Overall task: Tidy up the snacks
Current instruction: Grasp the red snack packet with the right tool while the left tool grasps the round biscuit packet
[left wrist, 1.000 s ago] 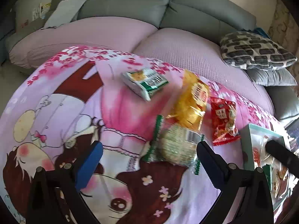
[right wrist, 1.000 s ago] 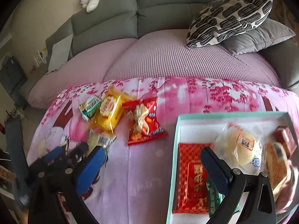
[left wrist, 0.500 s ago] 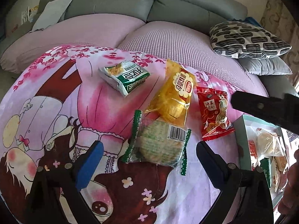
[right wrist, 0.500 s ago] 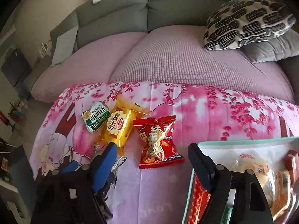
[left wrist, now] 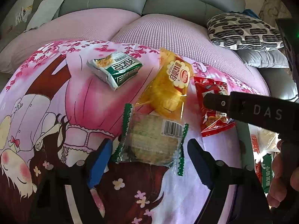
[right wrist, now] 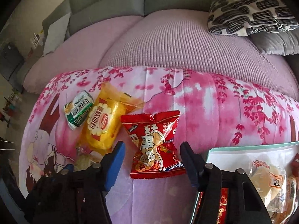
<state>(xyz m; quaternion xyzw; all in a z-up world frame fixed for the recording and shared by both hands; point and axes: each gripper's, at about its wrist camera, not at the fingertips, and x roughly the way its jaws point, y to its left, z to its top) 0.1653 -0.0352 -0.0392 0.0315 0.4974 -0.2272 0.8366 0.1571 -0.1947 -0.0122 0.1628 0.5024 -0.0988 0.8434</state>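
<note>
Left tongs: they straddle the green-edged cake packet; the jaws have just been closing, but the blue pads are not yet pressing on it, so they are open.
Cake packet, long axis: it runs from pad to pad, so I judge the pads will meet its crimped ends.
Right tongs: they stand over the red peanut packet, one pad on each side; the jaws have just been closing and are open, with a small gap to the packet.
Red packet, long axis: it runs away from the camera, so the pads close across its narrow width.
Nearer hand: each packet lies directly before its own tongs.
Other snacks: the yellow packet and the green-white packet lie further back on the pink blanket.
Box: just right of the right tongs, it holds several wrapped snacks; I cannot count them.
</note>
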